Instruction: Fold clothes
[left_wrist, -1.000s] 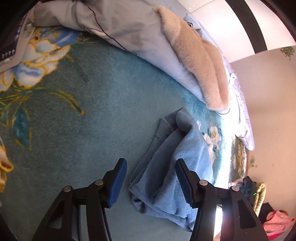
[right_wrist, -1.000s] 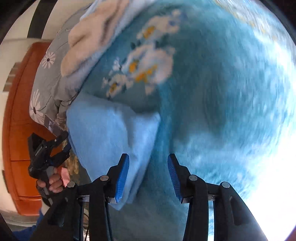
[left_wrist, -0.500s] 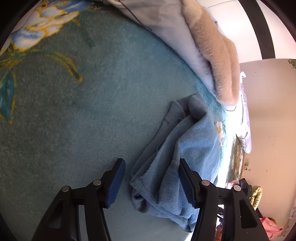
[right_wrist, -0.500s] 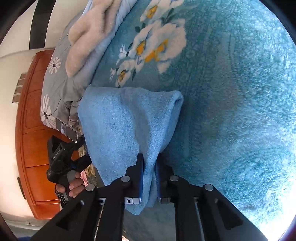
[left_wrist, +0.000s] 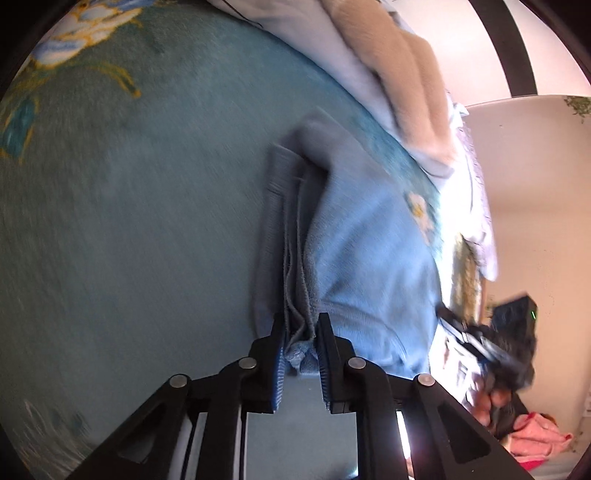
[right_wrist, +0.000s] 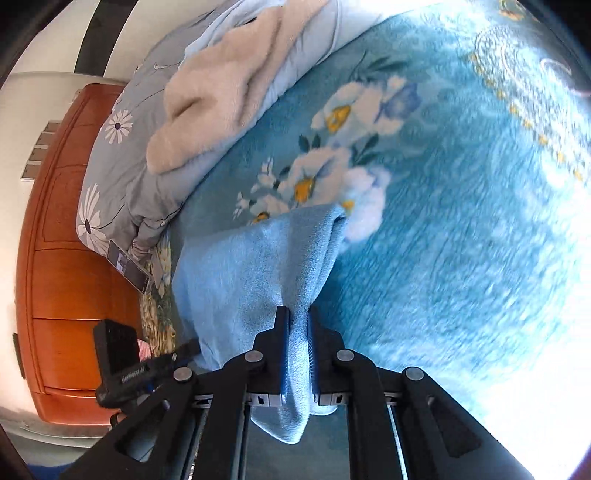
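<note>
Bright daylight, blown-out glare at right edges, motion blur across the blanket (right_wrist: 461, 229), fisheye bending, dark vignetted corners

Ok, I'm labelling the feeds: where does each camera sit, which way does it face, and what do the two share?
Left wrist: on the left claw, looking down along its fingers at the towel on the blanket; the right claw and a hand show.
Right wrist: on the right claw, looking down at the towel; the left claw shows.
Shared: towel, blanket, quilt, each other's claw.
</note>
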